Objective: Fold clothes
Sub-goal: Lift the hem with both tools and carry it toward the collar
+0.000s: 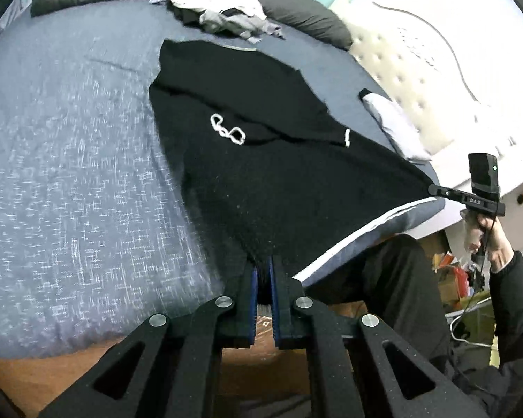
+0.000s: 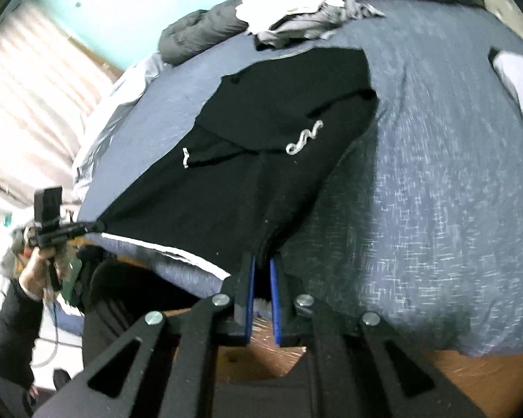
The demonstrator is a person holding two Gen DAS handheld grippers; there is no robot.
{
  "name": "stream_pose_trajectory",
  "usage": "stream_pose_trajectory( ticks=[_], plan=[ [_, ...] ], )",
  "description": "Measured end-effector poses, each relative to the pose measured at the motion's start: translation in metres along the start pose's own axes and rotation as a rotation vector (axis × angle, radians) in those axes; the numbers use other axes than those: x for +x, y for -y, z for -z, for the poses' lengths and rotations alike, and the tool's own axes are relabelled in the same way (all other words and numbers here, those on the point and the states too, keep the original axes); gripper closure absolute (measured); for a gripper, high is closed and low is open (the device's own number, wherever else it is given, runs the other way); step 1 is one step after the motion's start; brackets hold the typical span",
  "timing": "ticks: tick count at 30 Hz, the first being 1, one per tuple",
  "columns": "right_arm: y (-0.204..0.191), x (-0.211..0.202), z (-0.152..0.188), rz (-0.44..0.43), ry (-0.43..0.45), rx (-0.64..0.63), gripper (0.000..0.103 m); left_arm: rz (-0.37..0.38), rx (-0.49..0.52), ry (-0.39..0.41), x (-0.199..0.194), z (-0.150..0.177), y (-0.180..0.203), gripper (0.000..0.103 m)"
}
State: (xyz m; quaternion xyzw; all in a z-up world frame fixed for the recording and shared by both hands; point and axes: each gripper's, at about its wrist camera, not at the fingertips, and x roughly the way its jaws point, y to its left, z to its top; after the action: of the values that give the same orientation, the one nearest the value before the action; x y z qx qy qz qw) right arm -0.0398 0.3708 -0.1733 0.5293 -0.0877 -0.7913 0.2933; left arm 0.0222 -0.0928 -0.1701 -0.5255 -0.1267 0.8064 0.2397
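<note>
**Both corners pinched, black top lifted off the bed**

The left hand-held gripper is clamped tight on one near corner of the black top, blue pads squeezing a bunched fold of cloth between them. Over on the other side, the right hand-held gripper has the opposite near corner, jaws closed on the fabric in the same way. From the left wrist view you can see the right hand-held gripper out at the bed's edge with the cloth drawn to a point at its tip, a hand in a dark sleeve around its handle. The right wrist view mirrors it: the left hand-held gripper pulling its corner taut, a hand below it.

The top's near hem is stretched between the two grippers and raised, while its far part lies flat on the blue-grey bed. A white squiggle logo shows on the cloth, with a sleeve folded across. Beyond it, by the dark pillows, sits a heap of white and grey clothes. A pale folded item lies at the bed's right side.
</note>
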Motion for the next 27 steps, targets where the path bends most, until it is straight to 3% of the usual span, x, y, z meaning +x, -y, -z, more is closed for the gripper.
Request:
stream_pose_trajectory(
  ticks=[7,13,18,27],
  plan=[
    [-0.021,-0.018,0.011,0.028,0.005,-0.099,0.096,0.011,0.034,0.024,-0.018,0.004,0.017,0.097],
    [-0.027,-0.03,-0.004,0.035,0.04,-0.136,0.096,-0.001,0.036,0.051,-0.023,-0.027,0.018,0.097],
    [-0.025,-0.031,-0.037,0.032,0.071,-0.13,0.096,-0.016,0.023,0.074,-0.019,-0.074,0.008,0.097],
    [-0.001,-0.009,-0.142,0.071,0.102,-0.092,0.096,-0.018,-0.071,0.112,0.017,-0.188,-0.043,0.097]
  ],
)
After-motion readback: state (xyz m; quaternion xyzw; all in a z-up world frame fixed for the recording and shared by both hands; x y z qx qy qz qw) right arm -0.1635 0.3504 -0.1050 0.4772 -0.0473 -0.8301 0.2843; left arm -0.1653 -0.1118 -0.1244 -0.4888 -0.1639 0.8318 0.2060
